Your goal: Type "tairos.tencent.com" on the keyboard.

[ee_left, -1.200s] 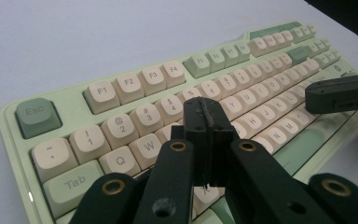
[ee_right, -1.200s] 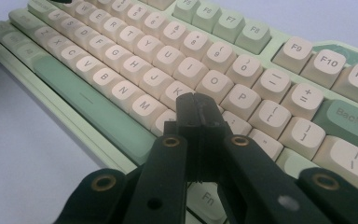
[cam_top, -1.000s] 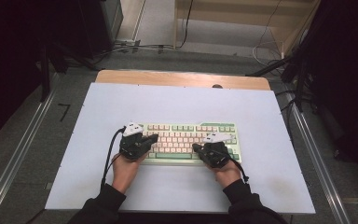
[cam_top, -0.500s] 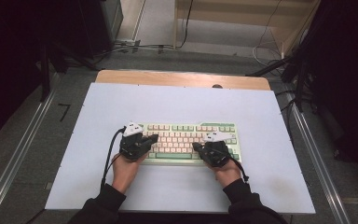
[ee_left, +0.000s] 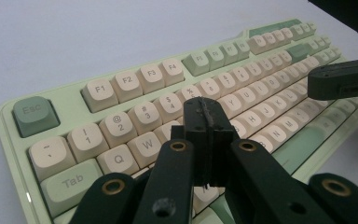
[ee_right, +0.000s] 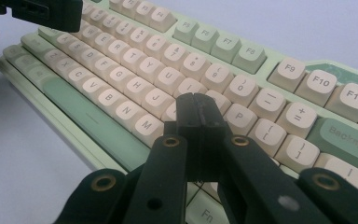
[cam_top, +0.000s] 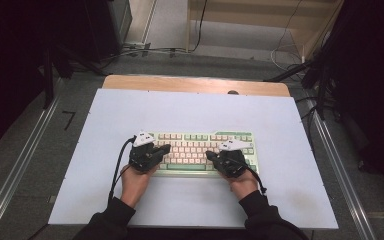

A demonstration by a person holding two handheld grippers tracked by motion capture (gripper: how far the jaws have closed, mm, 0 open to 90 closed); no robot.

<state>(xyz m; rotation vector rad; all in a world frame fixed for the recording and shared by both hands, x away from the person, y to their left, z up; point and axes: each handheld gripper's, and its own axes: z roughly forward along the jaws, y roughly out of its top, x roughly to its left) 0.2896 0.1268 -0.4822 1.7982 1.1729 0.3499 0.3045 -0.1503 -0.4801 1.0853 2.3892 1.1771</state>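
A pale green keyboard [cam_top: 195, 147] with cream and green keys lies on the white table top. My left gripper [cam_top: 166, 148] hovers over its left end, jaws pressed together with nothing between them; in the left gripper view the closed tips [ee_left: 206, 112] sit above the keyboard's [ee_left: 135, 100] letter rows. My right gripper [cam_top: 210, 155] hovers over the keyboard's right half, also shut and empty; in the right gripper view its tips [ee_right: 196, 108] stand above the keyboard's [ee_right: 177, 70] letter keys near the spacebar. Each gripper view also catches the other gripper's black jaws far off.
The white table top [cam_top: 195, 112] extends on all sides of the keyboard, with a wooden edge [cam_top: 195, 84] at the back. Metal rails [cam_top: 15, 175] flank the table. Cables and dark equipment stand on the floor beyond.
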